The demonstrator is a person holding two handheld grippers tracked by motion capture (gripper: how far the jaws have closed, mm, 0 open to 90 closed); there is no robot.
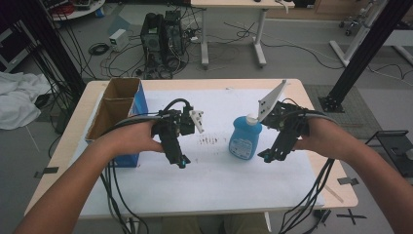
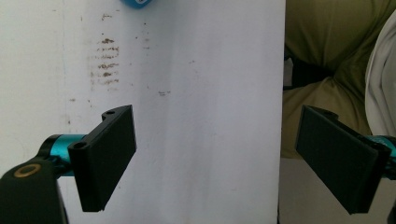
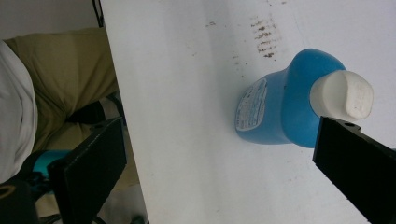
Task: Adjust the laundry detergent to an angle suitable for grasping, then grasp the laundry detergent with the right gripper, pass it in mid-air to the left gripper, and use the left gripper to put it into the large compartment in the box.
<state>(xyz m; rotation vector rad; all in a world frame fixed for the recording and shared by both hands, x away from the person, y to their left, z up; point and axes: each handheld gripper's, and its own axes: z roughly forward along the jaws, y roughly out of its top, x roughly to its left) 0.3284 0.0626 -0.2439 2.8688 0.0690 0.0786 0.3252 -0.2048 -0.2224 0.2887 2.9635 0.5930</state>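
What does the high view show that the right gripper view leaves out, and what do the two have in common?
High view alone: the open cardboard box at the table's left edge, both forearms, the left tongs held over the white sheet, and the floor behind with cables and a computer tower.

Right gripper view alone: the right tongs' two black jaws up close, wide apart with nothing between them, and the person's lap past the table edge.

Both: the blue bottle standing with its white cap on, the brown smudges beside it, and the white sheet.
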